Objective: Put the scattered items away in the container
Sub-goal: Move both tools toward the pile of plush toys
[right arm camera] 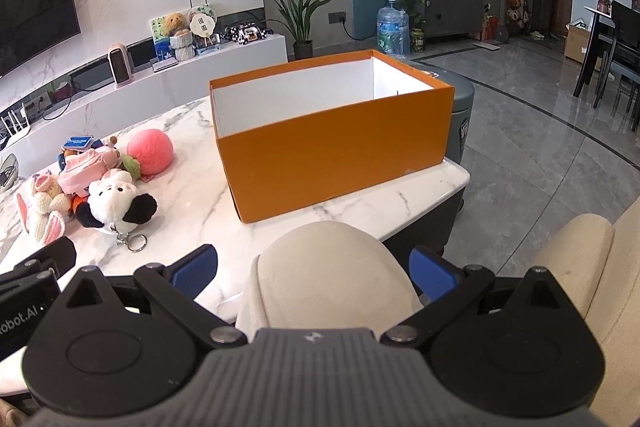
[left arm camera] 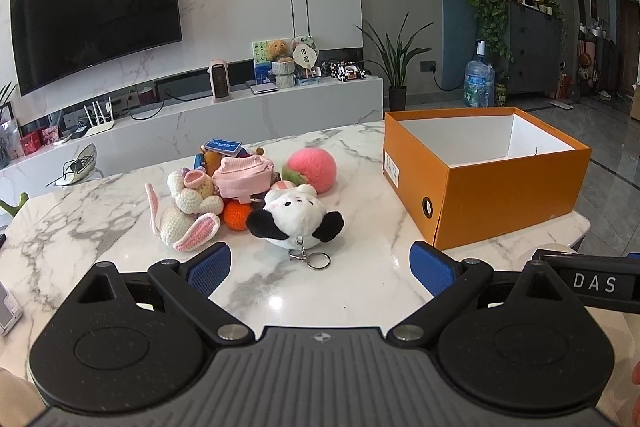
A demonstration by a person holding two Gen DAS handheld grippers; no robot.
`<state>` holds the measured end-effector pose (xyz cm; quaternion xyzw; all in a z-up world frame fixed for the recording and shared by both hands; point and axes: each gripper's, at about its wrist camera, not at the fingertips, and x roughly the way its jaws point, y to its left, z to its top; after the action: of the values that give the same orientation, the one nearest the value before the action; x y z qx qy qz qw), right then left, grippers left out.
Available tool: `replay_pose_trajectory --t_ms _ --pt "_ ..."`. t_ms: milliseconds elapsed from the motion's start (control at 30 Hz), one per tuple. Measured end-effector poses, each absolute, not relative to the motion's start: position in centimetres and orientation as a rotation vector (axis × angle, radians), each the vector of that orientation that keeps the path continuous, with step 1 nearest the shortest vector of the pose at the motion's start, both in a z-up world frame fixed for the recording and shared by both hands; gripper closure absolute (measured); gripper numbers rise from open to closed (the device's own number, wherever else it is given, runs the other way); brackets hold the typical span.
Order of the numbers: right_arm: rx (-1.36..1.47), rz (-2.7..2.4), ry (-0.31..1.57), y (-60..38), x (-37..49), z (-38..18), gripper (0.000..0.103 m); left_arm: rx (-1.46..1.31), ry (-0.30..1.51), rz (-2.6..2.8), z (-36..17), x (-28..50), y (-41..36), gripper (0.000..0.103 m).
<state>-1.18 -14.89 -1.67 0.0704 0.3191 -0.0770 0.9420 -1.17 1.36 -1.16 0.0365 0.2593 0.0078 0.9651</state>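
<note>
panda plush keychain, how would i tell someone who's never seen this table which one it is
Start at the open orange box on the marble table; the heap of soft toys lies to its left. The panda plush keychain sits at the near edge of that heap, in front of the pink ball. It alone is white with black ears and trails a metal clip and ring.

1. The table (left arm camera: 100, 223) looks like shiny, smooth marble.
2. The orange box (left arm camera: 504, 199) is matt cardboard, white inside.
3. The panda toy (left arm camera: 298, 217) is soft, fuzzy cloth with a shiny metal ring (left arm camera: 319, 261) at 6 o'clock.
4. The bunny (left arm camera: 188, 223) looks knitted from yarn.
</note>
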Motion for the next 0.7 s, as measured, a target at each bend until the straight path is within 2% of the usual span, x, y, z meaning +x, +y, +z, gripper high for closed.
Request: replay_pose_trajectory --t_ms 700 --pt "0.064 -0.087 0.682 -12.3 -0.2 -2.4 0.000 0.016 0.589 0.060 -2.8 -0.4 4.2 0.000"
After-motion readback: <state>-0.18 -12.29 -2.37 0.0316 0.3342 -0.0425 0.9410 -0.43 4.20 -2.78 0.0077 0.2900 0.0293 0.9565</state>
